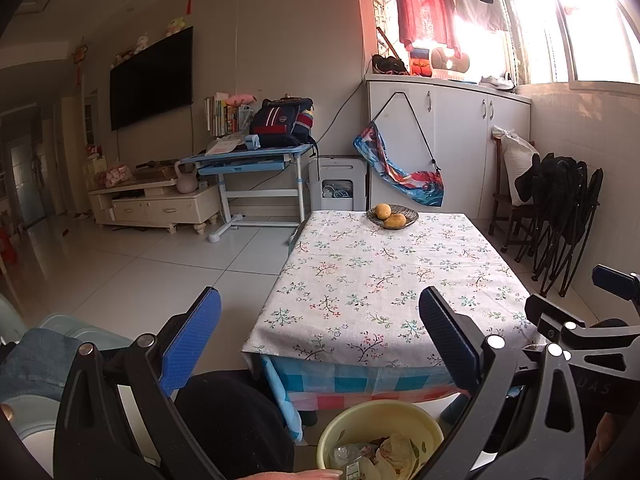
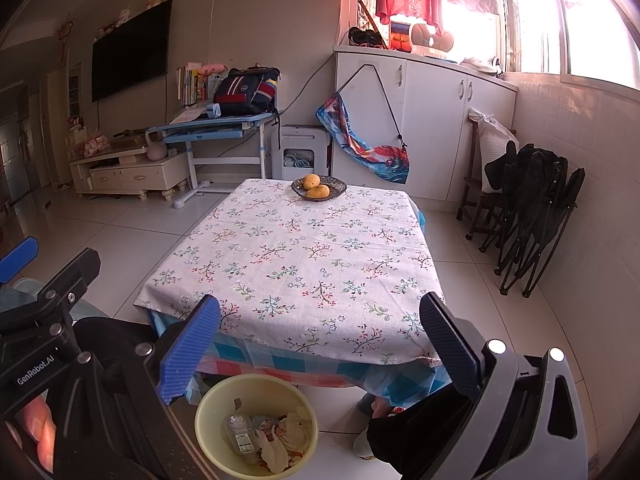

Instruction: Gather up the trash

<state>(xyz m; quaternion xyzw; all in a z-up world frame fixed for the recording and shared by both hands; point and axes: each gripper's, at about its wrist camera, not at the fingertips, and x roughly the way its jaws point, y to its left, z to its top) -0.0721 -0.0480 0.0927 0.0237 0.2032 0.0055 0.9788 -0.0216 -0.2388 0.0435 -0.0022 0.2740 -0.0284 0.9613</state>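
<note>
Matt floral cloth covers the table (image 2: 304, 256); the yellow bin (image 2: 212, 404) looks like smooth plastic.

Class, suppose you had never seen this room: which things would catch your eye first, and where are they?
First, the flowered table in the middle, bare but for a dish of fruit at its far end. Next, the yellow bin on the floor at the near edge, holding rubbish. Both open tools, left and right, frame the view.
</note>
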